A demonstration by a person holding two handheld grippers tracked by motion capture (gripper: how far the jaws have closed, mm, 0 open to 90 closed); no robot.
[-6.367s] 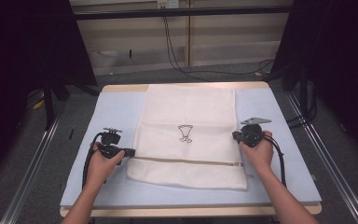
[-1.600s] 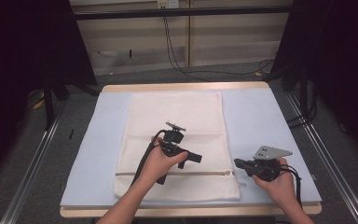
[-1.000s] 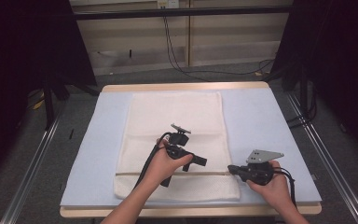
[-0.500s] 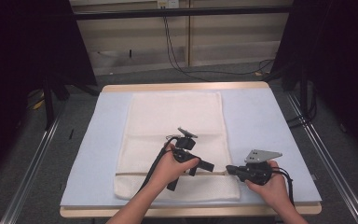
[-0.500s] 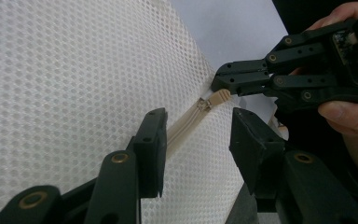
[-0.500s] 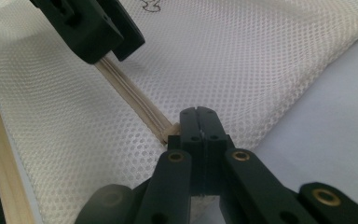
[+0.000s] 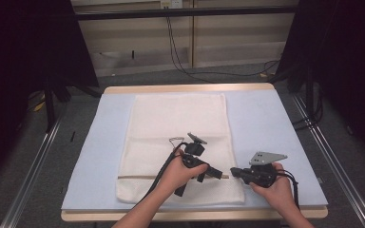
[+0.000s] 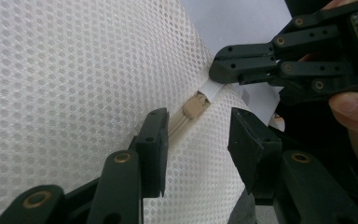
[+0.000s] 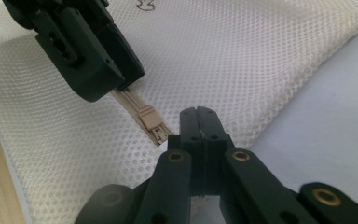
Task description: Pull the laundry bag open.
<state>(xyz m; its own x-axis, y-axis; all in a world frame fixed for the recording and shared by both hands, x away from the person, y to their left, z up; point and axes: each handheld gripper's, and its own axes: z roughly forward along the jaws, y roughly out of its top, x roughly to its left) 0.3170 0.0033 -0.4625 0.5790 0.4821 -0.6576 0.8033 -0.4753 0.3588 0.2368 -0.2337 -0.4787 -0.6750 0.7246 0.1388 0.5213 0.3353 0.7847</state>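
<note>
A white mesh bag (image 7: 176, 123) lies flat on the light blue table cover (image 7: 261, 118). Its beige zipper (image 7: 138, 177) runs across near the front edge. My right gripper (image 7: 233, 172) is shut on the white tab (image 8: 212, 87) at the zipper's right end. The beige slider (image 8: 195, 106) sits just short of that tab. My left gripper (image 7: 216, 175) hovers low over it. In the left gripper view its jaws (image 8: 199, 122) stand open on either side of the zipper line, pads clear of the slider. The right gripper view shows the slider (image 9: 151, 122) between the shut jaws (image 9: 199, 114) and the left gripper (image 9: 121, 79).
A small dark wire clip (image 7: 173, 140) lies on the bag behind the left hand. The wooden table edge (image 7: 195, 214) runs along the front. Metal rails (image 7: 33, 161) flank the table, and cables lie on the floor behind.
My left gripper has moved right and down across the bag, ending close to the right gripper at the zipper's end. The right gripper has stayed in place.
</note>
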